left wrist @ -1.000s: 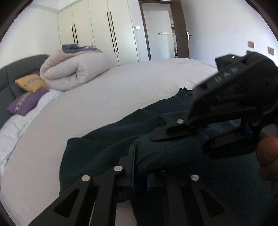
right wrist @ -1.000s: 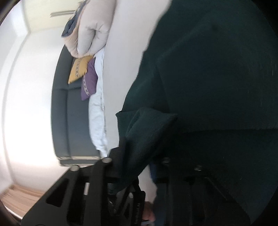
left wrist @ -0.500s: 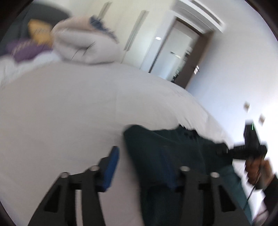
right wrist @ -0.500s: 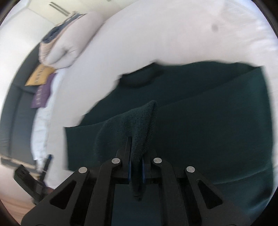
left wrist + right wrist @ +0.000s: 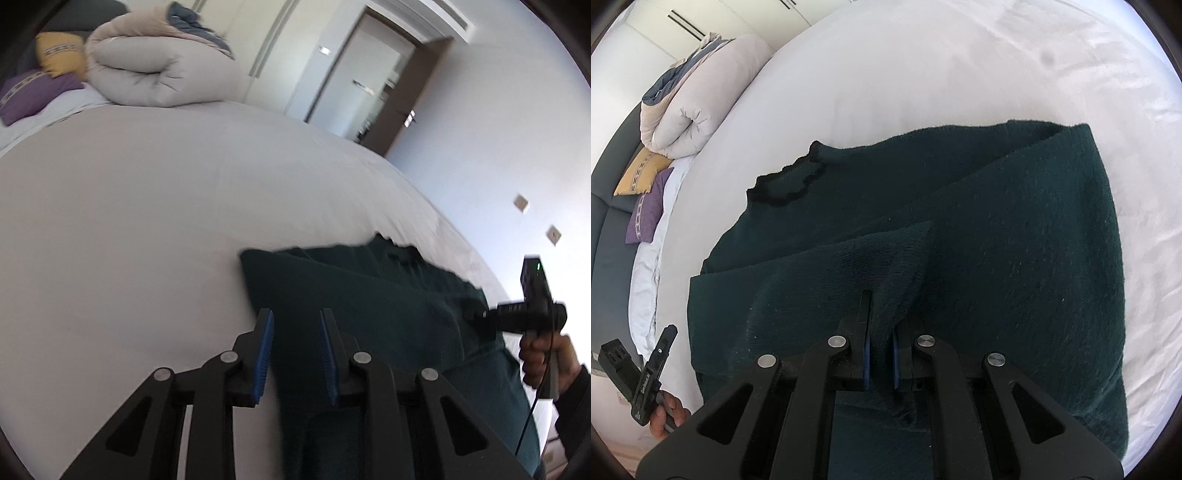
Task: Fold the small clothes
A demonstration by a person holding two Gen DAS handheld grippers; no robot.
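Observation:
A dark green knit sweater [image 5: 1015, 229] lies on the white bed, its collar [image 5: 786, 181] toward the upper left, one side folded over the body. My right gripper [image 5: 881, 332] is shut on a sleeve end [image 5: 886, 266] of the sweater, which is pinched between its blue pads. My left gripper [image 5: 295, 332] is open and empty, hovering above the sweater's left edge [image 5: 332, 295]. The right gripper also shows in the left wrist view [image 5: 517, 314], and the left gripper in the right wrist view [image 5: 646, 376].
The white bed sheet [image 5: 129, 221] spreads wide around the sweater. A rolled beige duvet [image 5: 155, 70] and yellow [image 5: 59, 51] and purple [image 5: 33, 92] pillows lie at the head of the bed. Wardrobe doors and an open doorway [image 5: 369, 85] stand behind.
My left gripper let go of the sweater, opened and pulled back to the left. My right gripper kept hold of the sleeve and carried it across the sweater's body.

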